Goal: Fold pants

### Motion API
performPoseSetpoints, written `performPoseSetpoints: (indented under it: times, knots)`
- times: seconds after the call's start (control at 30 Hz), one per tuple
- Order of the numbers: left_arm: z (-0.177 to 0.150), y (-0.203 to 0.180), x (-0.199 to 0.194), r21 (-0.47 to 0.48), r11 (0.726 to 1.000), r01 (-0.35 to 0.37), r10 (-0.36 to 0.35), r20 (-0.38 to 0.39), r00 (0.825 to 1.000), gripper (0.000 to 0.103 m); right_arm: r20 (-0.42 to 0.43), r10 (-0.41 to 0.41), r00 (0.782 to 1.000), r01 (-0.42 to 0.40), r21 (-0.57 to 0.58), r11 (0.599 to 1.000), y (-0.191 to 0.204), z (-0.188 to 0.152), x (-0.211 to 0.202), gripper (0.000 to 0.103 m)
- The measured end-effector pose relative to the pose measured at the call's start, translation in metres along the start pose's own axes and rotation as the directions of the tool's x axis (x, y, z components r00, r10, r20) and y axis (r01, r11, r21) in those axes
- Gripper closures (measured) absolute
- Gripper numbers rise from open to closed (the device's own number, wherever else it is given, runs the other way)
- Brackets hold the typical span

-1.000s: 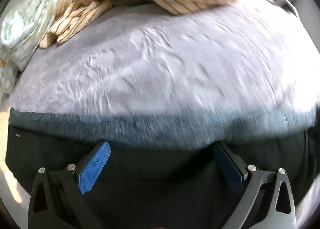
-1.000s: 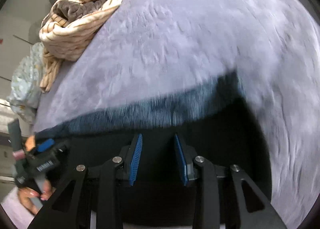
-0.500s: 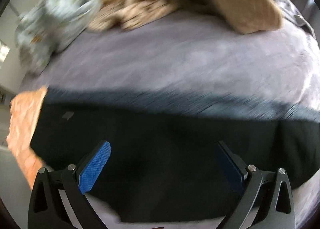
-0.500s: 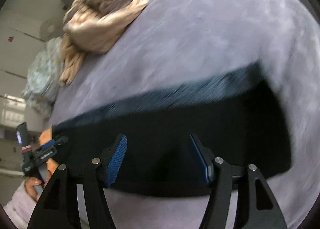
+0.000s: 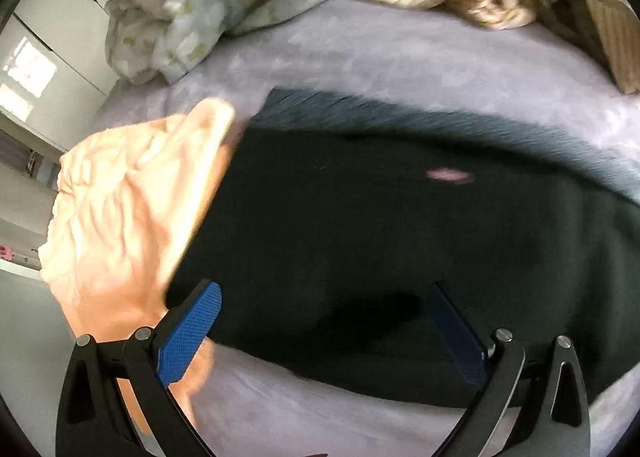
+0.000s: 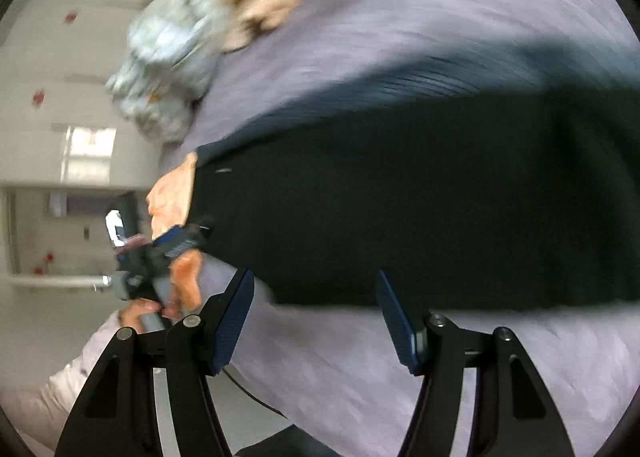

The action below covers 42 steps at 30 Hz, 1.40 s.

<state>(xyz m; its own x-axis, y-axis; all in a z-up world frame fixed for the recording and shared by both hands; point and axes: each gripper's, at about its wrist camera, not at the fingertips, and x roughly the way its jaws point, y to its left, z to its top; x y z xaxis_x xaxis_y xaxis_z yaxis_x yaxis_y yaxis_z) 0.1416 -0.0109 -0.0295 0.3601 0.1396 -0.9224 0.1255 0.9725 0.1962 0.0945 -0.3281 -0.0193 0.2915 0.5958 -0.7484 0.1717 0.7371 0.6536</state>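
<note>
Two grippers — left gripper (image 5: 324,331) and right gripper (image 6: 316,317) — are hanging wide apart, gripping nothing. I am seeing the black pants (image 5: 400,225) lying flat on the purple bed (image 5: 400,57), an orange cloth (image 5: 132,209) touching their left end.

The pants (image 5: 400,237) look like matt black cloth, lying on a soft, faintly napped lilac bedspread (image 5: 400,57). At 9 o'clock lies crumpled peach cloth (image 5: 132,197); the gripper fingers (image 5: 188,337) carry blue pads with a rough, dotted texture.

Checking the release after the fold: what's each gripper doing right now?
Left gripper: open, holding nothing.
Right gripper: open, just released, nothing between the jaws.
</note>
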Motion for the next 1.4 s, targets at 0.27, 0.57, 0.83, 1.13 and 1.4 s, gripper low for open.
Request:
performPoseSetpoints:
  times: [0.27,0.57,0.83,1.13,1.4]
  knots:
    - [-0.023,0.046,0.023,-0.079,0.989,0.128,-0.125,0.046,0.991,0.0,-0.099,-0.049,0.994,-0.001,-0.449,0.893,0.196,0.127,0.139,0.036]
    - [-0.034,0.053,0.024,-0.08,0.98,0.184,-0.174,0.117,0.978,0.0,-0.217,-0.283,0.934,0.083,-0.639,0.764,0.245,0.162,0.283,0.036]
    - [-0.036,0.067,0.021,-0.12,0.972,0.204,-0.192,0.105,0.976,0.0,-0.291,-0.272,0.917,0.016,-0.655,0.756,0.254,0.157,0.294,0.097]
    - [-0.017,0.068,0.007,-0.081,0.975,0.206,-0.196,0.115,0.974,0.0,-0.199,-0.242,0.949,0.117,-0.491,0.863,0.216,0.169,0.296,0.079]
    - [0.039,0.026,0.046,-0.004,0.974,0.226,-0.225,0.078,0.971,0.0,-0.043,-0.186,0.982,0.168,-0.269,0.948,0.152,0.116,0.15,0.048]
